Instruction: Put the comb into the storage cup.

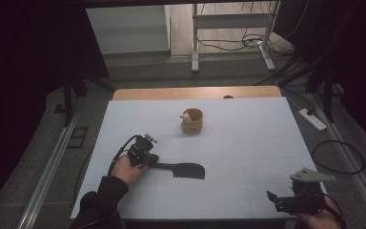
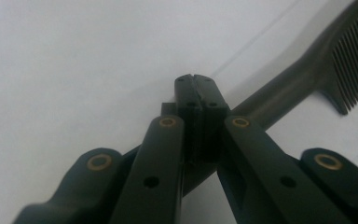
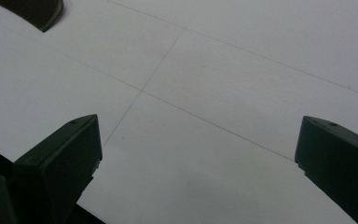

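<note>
1. Right gripper [image 1: 272,196]: black two-jaw tool with a grey three-cornered plate on top, held at the near right corner of the table. Jaws stand wide apart with bare surface between them; nothing held.
2. Work surface: white sheet-covered tabletop [image 1: 248,143], marked with faint thin grid lines, visible in the right gripper view [image 3: 223,93] as well.
3. Left gripper [image 1: 153,163]: black two-jaw tool with a trailing black cable, held in the person's left hand [image 1: 126,169] at the near left of the table. In the left gripper view [image 2: 196,93] the jaws meet tip to tip, clamped on the comb's handle.
4. Black plastic comb with a long handle and fine teeth [image 1: 183,170]: lies low over the white surface, handle end in the left gripper, toothed end pointing toward the table's right. In the left gripper view [image 2: 307,74] the handle runs out from under the jaws to the upper right.
5. Small round tan wooden cup [image 1: 192,121]: stands upright past the comb, near the table's middle, well apart from both grippers; a small pale object sits at its rim.
6. Bare wooden table edge [image 1: 195,92]: strip beyond the white sheet.
7. Room: dim; grey floor, metal frame legs [image 1: 195,43], loose cables, white power strip [image 1: 312,119] to the right.
</note>
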